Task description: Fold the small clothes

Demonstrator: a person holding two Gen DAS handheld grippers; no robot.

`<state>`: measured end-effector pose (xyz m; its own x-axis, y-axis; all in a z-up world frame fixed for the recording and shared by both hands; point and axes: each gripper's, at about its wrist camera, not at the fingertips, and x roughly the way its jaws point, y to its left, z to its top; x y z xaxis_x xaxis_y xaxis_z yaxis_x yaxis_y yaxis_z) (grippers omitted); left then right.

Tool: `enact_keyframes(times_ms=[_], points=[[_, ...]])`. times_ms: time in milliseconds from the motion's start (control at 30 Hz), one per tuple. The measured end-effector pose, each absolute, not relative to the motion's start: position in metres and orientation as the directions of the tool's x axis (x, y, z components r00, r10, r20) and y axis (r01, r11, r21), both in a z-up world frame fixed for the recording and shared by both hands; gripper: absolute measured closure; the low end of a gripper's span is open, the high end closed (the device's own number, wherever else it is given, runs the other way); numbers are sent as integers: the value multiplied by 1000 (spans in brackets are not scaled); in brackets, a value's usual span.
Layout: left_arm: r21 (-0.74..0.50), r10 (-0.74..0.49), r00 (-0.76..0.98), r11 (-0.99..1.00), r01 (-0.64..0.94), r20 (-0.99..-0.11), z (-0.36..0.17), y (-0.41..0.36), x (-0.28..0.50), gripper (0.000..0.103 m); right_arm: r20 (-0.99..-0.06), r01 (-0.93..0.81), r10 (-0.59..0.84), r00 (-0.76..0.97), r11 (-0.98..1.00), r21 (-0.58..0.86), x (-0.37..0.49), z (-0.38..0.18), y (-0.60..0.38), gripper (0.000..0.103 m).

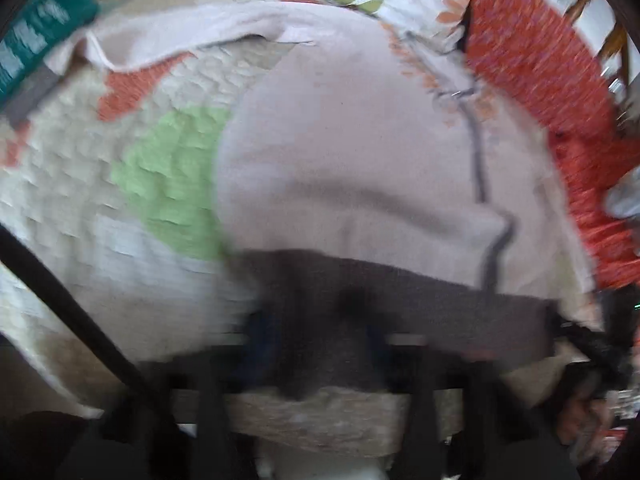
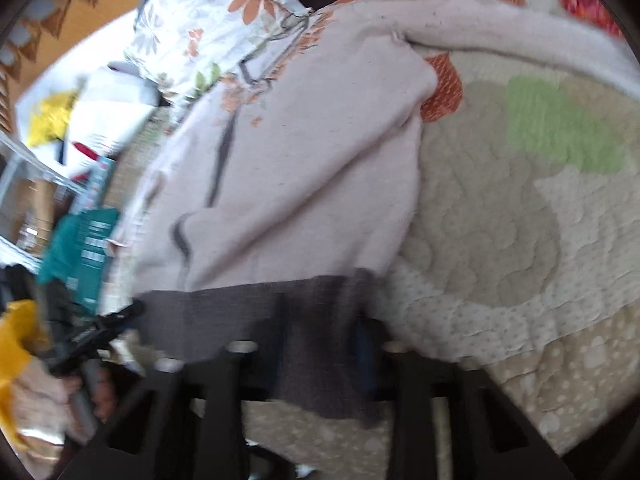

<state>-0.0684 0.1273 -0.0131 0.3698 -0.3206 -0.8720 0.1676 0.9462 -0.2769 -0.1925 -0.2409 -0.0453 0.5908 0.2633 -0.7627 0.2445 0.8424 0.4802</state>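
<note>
A pale pink garment (image 1: 352,148) with a dark grey hem band (image 1: 400,292) and an orange flower print lies on a quilted bedspread (image 1: 72,208). My left gripper (image 1: 316,332) is shut on the grey band at its left end. The same garment shows in the right wrist view (image 2: 304,152), where my right gripper (image 2: 320,340) is shut on the grey band (image 2: 224,312) at its right end. The band is stretched between both grippers, lifted a little off the bed. The left gripper also appears at the left edge of the right wrist view (image 2: 100,328).
The quilt has green (image 2: 560,128) and orange patches. A floral pillow (image 2: 224,12) and a red patterned cloth (image 1: 540,64) lie at the far side. A teal garment (image 1: 36,40) lies at the side. Clutter and a shelf (image 2: 32,168) stand beyond the bed.
</note>
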Motion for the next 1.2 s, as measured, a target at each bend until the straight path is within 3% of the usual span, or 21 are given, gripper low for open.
enact_keyframes(times_ms=[100, 300, 500, 600, 633, 667, 733, 933, 1100, 1200], points=[[-369, -384, 358, 923, 113, -851, -4, 141, -73, 93, -755, 257, 294, 586, 816, 517, -199, -40, -248, 93], [-385, -406, 371, 913, 131, -835, 21, 152, -120, 94, -802, 224, 308, 511, 854, 471, -255, -25, -234, 94], [-379, -392, 301, 920, 102, -869, 4, 149, -139, 91, -845, 233, 305, 439, 870, 435, -276, -43, -228, 89], [-376, -408, 327, 913, 157, -853, 22, 143, -145, 81, -815, 219, 310, 490, 861, 459, -281, -22, -240, 87], [-364, -406, 347, 914, 182, -845, 30, 141, -148, 66, -803, 222, 289, 522, 862, 455, -284, -10, -250, 84], [-339, -400, 386, 915, 217, -831, 43, 137, -152, 59, -788, 243, 248, 563, 862, 445, -288, 8, -267, 80], [-302, -387, 442, 920, 252, -809, 57, 132, -156, 44, -774, 294, 180, 607, 854, 429, -292, 28, -296, 62], [-254, -386, 498, 915, 313, -776, 77, 103, -145, 35, -786, 573, -121, 606, 752, 326, -301, 42, -422, 58], [-255, -393, 480, 910, 328, -785, 78, 77, -136, 35, -821, 712, -124, 557, 580, 396, -300, -1, -500, 58], [-239, -377, 483, 916, 323, -790, 81, 63, -130, 35, -841, 750, -160, 517, 558, 355, -281, -8, -536, 67]])
